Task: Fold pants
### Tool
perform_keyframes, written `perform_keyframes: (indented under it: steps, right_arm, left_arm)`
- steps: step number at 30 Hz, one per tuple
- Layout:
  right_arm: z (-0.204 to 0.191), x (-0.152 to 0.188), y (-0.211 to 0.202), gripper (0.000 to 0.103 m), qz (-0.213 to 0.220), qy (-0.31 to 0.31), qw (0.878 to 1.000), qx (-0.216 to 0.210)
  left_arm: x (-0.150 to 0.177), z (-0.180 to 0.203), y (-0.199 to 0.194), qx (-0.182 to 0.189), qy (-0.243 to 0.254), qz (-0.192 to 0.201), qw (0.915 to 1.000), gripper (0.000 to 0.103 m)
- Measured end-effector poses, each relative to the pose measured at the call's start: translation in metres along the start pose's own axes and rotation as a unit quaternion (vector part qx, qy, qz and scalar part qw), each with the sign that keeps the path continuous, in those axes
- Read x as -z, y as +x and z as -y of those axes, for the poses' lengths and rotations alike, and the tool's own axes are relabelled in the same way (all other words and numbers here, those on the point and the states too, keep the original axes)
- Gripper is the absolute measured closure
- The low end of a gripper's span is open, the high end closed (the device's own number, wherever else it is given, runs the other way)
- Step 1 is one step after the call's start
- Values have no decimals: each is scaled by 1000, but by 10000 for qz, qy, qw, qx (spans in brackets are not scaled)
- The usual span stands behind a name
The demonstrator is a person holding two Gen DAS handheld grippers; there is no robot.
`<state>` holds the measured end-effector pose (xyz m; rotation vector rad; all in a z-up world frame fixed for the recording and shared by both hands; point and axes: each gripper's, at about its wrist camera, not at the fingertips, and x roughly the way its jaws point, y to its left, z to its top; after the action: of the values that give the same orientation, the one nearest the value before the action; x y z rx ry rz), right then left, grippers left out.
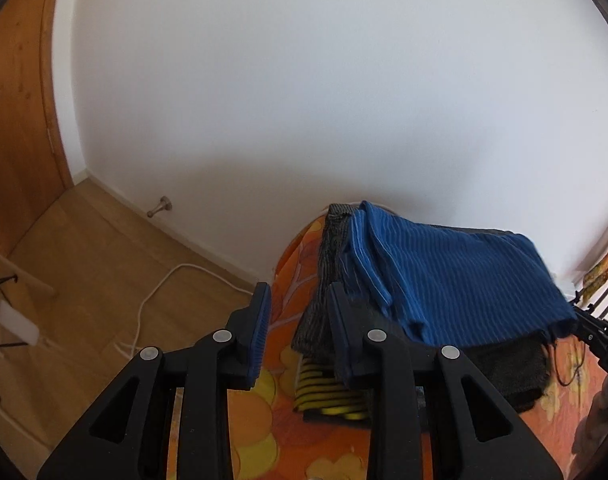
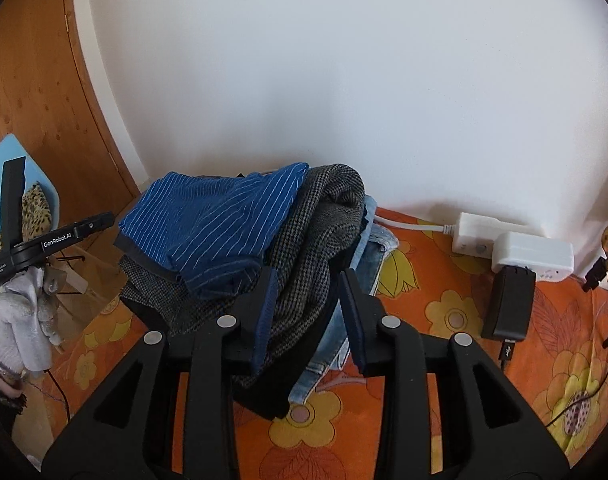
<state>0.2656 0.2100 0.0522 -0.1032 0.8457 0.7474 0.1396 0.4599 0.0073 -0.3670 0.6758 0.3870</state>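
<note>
Both grippers released: my left gripper point(image 1: 300, 316) and right gripper point(image 2: 310, 304) hold nothing, jaws parted with no cloth pinched. Just ahead of both sits the stack of folded clothes, blue striped pants point(image 2: 212, 216) on top, on the orange floral sheet point(image 2: 456, 312). Judging this fold done; I should back off level without snagging the pile's edge.

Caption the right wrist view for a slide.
Open right hand-held gripper facing blue striped pants atop stacked clothes.
</note>
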Motion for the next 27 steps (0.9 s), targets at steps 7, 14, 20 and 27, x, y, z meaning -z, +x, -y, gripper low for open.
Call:
perform_keyframes:
  steps: [7,14,20,27]
  right_arm:
    - [-3,17,-60,69,129,12,9999,-70]
    - [-9,37,-133,69,338,-79,9993,-102]
    - [-15,62,-202,54,706,-290,9971,46]
    - [-18,94,-269,35,1010,-404,9939,185]
  left_arm:
    - [17,33,-69,35,346,291,9990,70]
    - [41,77,-138,306,570,601,9961,48]
    - [71,113,-194,504,904,906,9905,36]
    - [105,133,-235,936,801,884,9884,35]
